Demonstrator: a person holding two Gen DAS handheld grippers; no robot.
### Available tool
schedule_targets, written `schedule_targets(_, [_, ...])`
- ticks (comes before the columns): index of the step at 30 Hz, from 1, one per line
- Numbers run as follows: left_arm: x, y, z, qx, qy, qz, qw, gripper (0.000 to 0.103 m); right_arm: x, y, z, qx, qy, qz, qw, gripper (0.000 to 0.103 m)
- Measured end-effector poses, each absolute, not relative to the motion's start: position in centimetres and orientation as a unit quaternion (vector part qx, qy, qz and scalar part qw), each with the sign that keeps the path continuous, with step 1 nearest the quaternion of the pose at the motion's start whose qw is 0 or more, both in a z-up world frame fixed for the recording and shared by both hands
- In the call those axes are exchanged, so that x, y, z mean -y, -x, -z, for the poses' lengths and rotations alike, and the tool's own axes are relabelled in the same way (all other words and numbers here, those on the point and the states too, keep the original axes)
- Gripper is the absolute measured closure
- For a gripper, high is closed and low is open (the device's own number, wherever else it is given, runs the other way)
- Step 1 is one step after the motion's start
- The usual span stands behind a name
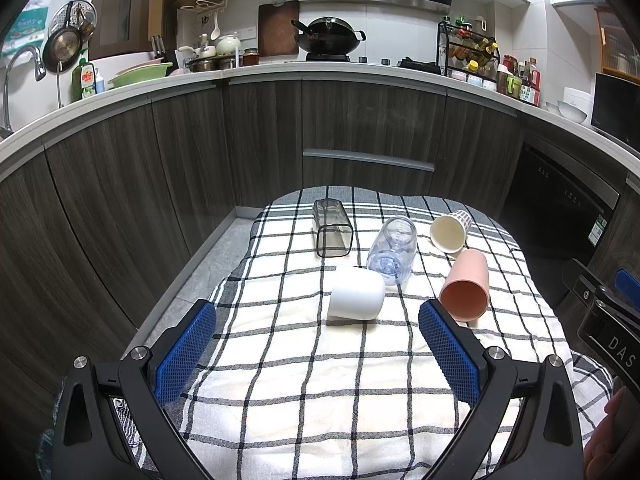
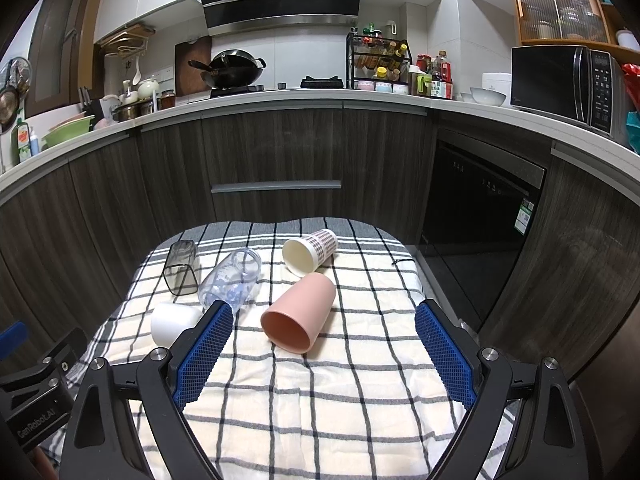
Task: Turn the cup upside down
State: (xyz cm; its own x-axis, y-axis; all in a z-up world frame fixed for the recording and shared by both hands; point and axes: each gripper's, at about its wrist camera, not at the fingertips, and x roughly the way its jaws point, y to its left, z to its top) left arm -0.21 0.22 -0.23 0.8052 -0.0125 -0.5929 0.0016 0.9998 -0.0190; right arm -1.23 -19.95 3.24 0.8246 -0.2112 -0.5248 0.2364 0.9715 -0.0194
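Note:
Several cups lie on a checked cloth (image 1: 312, 364). A white cup (image 1: 355, 294) stands upside down; it also shows in the right wrist view (image 2: 173, 322). A pink cup (image 1: 466, 286) (image 2: 299, 312) lies on its side, mouth toward me. A clear cup (image 1: 393, 250) (image 2: 231, 274), a grey square cup (image 1: 331, 227) (image 2: 182, 267) and a patterned paper cup (image 1: 450, 230) (image 2: 310, 251) lie on their sides farther back. My left gripper (image 1: 318, 332) is open and empty, just short of the white cup. My right gripper (image 2: 324, 338) is open and empty, with the pink cup's mouth between its fingertips.
The cloth covers a small table in front of dark wooden cabinets (image 1: 360, 128). A black dishwasher door (image 2: 476, 216) stands to the right. The counter above holds a wok (image 1: 330, 36), a spice rack (image 2: 378, 60) and a microwave (image 2: 568, 80). The cloth's near part (image 2: 320, 412) is bare.

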Motion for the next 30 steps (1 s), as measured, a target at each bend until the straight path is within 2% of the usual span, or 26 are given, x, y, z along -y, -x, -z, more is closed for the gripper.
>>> schedule_targets(30, [-0.9,-0.23,0.06,-0.31,0.015,-0.003,0.951,0.0,19.86,0.66,-2.85,-0.275,-0.021,0.118,0.954,0.01])
